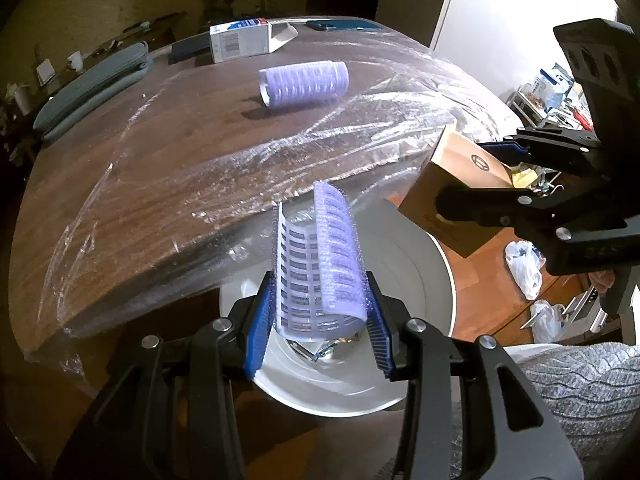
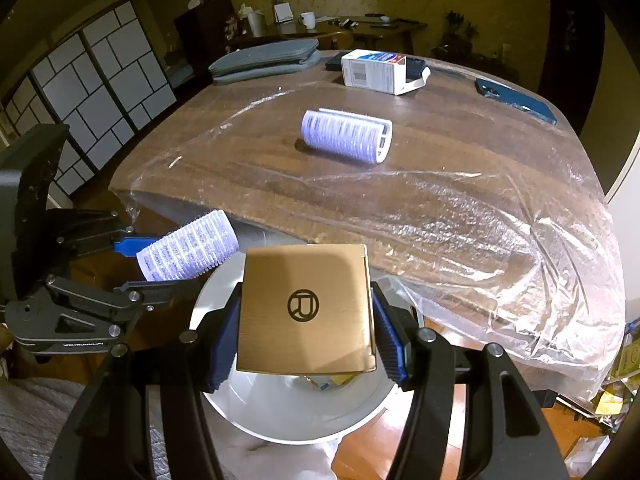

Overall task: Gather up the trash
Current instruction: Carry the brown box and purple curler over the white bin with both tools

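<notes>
My left gripper (image 1: 318,332) is shut on a purple hair roller (image 1: 320,264) and holds it over a white trash bin (image 1: 420,272) beside the table; the roller also shows in the right wrist view (image 2: 188,248). My right gripper (image 2: 306,344) is shut on a small tan cardboard box (image 2: 306,308) with a round logo, held over the same bin (image 2: 280,412). The box also shows in the left wrist view (image 1: 452,196). A second purple roller (image 1: 304,84) (image 2: 346,136) lies on the wooden table (image 2: 248,168).
Clear plastic film (image 2: 500,232) drapes over the table's near edge. A white carton (image 2: 378,72), a blue phone (image 2: 516,100) and a grey pouch (image 2: 264,60) lie at the far side. Plastic bags (image 1: 524,268) lie on the floor.
</notes>
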Action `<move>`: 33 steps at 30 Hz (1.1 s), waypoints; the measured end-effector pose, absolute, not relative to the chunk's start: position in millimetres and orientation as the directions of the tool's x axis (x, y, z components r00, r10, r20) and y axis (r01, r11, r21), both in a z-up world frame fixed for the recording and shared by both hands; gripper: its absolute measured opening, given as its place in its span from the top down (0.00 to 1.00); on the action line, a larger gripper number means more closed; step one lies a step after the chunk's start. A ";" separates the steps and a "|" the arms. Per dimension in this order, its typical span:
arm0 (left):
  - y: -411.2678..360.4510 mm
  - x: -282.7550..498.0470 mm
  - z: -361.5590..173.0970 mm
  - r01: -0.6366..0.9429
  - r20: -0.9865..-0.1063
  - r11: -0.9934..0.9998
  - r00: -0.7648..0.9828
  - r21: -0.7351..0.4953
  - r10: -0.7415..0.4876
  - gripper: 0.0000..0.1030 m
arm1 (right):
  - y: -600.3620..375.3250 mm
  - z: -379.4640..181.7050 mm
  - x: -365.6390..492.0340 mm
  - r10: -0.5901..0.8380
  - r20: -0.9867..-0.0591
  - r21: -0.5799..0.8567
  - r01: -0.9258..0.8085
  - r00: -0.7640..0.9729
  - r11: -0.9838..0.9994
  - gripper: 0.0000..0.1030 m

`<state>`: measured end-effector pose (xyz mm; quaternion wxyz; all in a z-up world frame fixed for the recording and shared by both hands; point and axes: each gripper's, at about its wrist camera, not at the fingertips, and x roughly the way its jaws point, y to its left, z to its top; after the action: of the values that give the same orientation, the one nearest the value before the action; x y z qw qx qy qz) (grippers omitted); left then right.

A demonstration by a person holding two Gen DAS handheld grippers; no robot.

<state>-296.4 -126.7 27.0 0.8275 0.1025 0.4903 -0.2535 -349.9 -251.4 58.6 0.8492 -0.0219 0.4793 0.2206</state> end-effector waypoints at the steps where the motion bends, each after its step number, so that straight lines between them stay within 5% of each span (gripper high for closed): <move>1: -127.0 -296.5 25.3 0.522 -0.866 0.849 0.385 -0.081 -0.319 0.58 | -251.0 56.4 -349.6 0.351 -0.827 0.174 -0.395 0.439 0.902 0.44; 33: -137.0 -287.8 -41.9 0.518 -0.936 0.848 0.230 -0.113 -0.265 0.58 | -240.6 -13.1 -356.7 0.301 -0.899 0.161 -0.399 0.318 0.903 0.44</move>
<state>-287.8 -137.0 -41.9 0.7763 0.1116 0.5668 -0.2521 -356.7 -240.6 -13.1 0.8105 -0.0452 0.5425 0.2161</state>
